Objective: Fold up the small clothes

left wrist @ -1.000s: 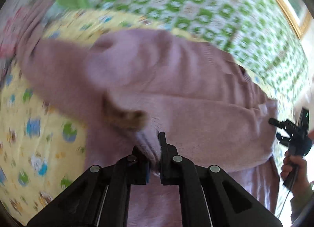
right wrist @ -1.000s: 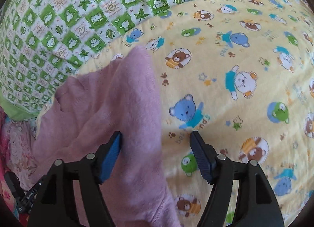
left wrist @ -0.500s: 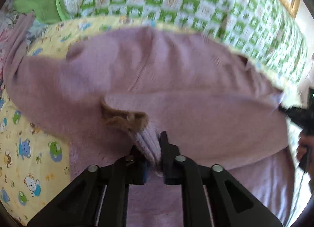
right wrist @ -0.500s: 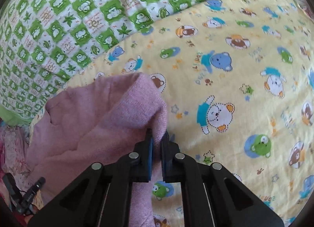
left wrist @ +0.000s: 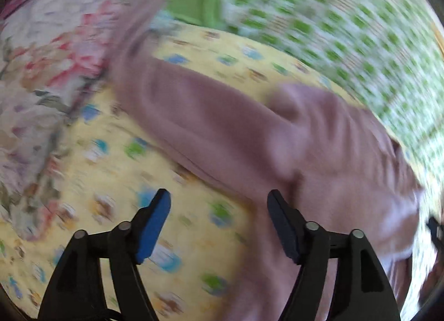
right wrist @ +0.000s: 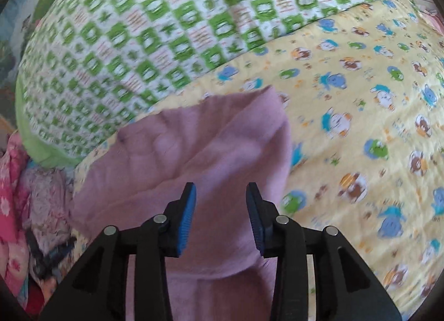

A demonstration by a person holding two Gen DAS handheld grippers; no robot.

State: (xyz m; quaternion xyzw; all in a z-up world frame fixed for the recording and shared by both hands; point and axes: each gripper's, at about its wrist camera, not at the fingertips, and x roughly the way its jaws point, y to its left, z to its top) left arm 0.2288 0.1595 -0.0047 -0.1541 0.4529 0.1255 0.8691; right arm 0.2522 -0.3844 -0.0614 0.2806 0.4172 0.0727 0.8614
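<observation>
Both the left gripper [left wrist: 217,211] and right gripper [right wrist: 221,204] are opening, released above the pink sweater [right wrist: 194,148].

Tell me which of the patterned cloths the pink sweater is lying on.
The yellow bear-print sheet: the pink sweater rests on it, while the green-checked quilt lies beyond.

Home bedroom: bed w/ yellow cartoon-bear sheet [right wrist: 360,132], green-white checked quilt [right wrist: 166,29] on far side, heap of floral and pink clothes [right wrist: 16,182] at left.
</observation>
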